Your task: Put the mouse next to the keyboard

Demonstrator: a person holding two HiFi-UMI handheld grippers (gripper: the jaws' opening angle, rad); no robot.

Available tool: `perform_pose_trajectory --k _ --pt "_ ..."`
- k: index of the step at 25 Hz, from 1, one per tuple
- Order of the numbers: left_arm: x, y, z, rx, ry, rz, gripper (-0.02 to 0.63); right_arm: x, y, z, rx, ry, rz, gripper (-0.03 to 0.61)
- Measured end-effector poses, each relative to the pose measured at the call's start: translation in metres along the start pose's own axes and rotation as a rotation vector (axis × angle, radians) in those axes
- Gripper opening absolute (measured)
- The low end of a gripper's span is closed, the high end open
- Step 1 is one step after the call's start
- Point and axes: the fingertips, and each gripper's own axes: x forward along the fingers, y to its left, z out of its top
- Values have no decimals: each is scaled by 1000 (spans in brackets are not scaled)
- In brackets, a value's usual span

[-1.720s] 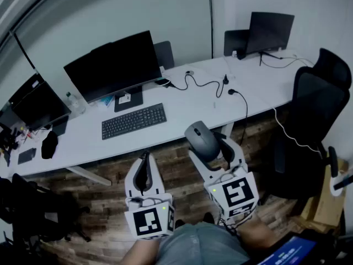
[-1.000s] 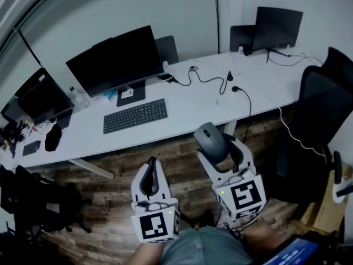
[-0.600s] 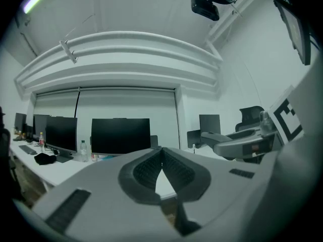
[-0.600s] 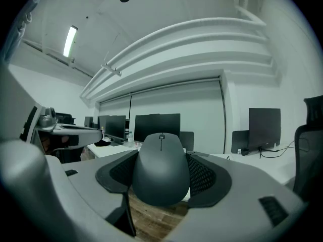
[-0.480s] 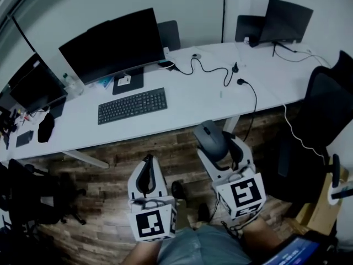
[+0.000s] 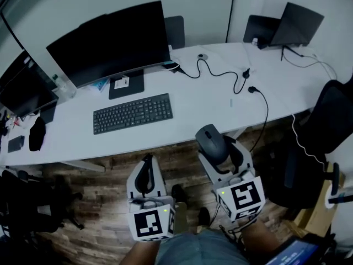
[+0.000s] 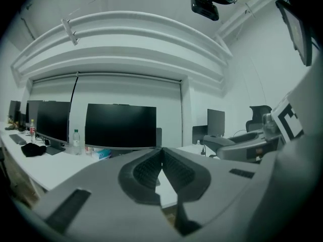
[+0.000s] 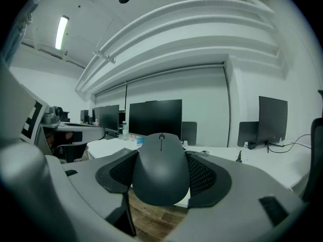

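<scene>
**Head view.** A long white desk (image 6: 198,112) runs along a pale wall (image 6: 193,4) above a wood-plank floor (image 6: 105,173). Both grippers hang over that floor, short of the desk's near edge. The left gripper (image 6: 146,162) has its fingers pressed together on nothing. The right gripper (image 6: 218,147) has its fingers spread wide and clamped on the sides of the mouse (image 6: 210,141), which is in the air and off the desk. The keyboard (image 6: 133,113) lies ahead of the left fingers and a little to their left, with a big monitor (image 6: 107,43) behind it. Ahead of the right fingers is bare desk, then a black cable (image 6: 220,73) snaking across it. A chair (image 6: 325,126) stands off to their right. Far to the left of the left fingers a dark lump (image 6: 36,132), perhaps a cloth or pouch, rests on the desk.

**Left gripper view.** The fingertips meet with nothing between them. Beyond them are the desk edge and the monitor, with a bottle (image 7: 76,141) to its left. The right gripper shows to the right of the fingers.

**Right gripper view.** The mouse fills the gap between the fingers. Both ribbed faces press on its flanks, and its nose points away. The white desk top lies beyond the fingertips, and floor planks lie below them. High up to the left, a strip lamp (image 8: 61,32) glows on the ceiling.
</scene>
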Motion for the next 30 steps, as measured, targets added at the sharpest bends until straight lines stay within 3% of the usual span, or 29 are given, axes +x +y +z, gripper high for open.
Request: perform_pose_trajectory --k 7,13,22,30 --pt "56 31 0 -4 16 -29 5 59 -12 1 9 32 -24 302" --pt "89 57 24 11 -30 -48 5 93 -13 21 -1 17 -52 302" --pt "114 79 66 16 -136 -91 5 117 -7 72 -43 -84 -99 302" --pt "131 92 72 35 -167 -134 5 131 -9 84 -61 -116 -151 302"
